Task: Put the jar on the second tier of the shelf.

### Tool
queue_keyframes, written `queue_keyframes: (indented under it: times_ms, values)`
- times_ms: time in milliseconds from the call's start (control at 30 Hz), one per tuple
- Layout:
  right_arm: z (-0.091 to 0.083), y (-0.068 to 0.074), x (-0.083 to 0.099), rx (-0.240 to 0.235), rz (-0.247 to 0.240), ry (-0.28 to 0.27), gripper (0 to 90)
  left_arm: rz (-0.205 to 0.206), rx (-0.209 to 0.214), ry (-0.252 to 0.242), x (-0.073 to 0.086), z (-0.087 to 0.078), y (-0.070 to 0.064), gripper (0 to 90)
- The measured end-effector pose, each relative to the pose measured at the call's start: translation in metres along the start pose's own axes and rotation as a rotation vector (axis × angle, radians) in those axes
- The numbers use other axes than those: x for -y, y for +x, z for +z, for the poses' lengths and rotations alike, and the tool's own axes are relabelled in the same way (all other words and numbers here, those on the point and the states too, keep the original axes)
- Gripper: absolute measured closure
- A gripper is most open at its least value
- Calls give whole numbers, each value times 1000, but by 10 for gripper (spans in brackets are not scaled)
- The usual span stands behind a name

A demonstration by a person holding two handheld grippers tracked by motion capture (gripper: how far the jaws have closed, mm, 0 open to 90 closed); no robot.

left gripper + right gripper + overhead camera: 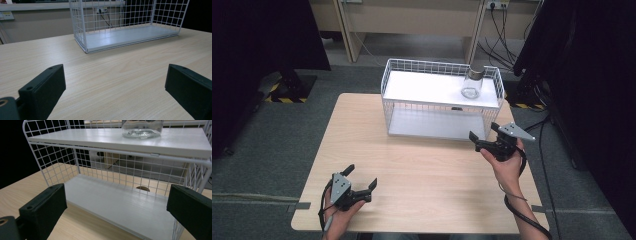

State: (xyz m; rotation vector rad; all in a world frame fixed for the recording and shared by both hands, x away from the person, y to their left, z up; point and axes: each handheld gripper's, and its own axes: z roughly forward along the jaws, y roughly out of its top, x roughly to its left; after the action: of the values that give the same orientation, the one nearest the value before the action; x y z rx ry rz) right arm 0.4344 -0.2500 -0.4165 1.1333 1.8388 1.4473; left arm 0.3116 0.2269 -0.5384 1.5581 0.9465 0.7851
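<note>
Ahead of the right gripper (116, 212), the glass jar (142, 128) on the rack's upper shelf (105, 138) is cut off by the top edge of the right gripper view, so only its base shows and its lid cannot be seen there. The same view clips the wire rack (52, 172) at the right edge and at the bottom, beside the right-hand jaw. A small brown thing (143, 188) behind the rack's back mesh is half hidden by the lower shelf and cannot be identified. In the left gripper view, the rack (80, 30) ahead of the left gripper (115, 95) loses its top to the frame's edge. Both jaws in each gripper view run off the bottom edge.
</note>
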Motion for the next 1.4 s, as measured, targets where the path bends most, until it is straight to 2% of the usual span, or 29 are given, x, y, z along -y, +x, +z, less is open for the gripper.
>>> queue_keyframes:
  times_ms: [467, 900, 1400]
  values:
    - [-10, -6, 22, -2, 27, 7, 30, 2, -1, 0, 0, 0, 0, 28]
    - [-19, -6, 41, 20, 5, 27, 32, 1, -1, -1, 0, 0, 0, 28]
    - [-31, -12, 79, 40, 39, 70, 32, 1, -2, 0, 0, 0, 0, 28]
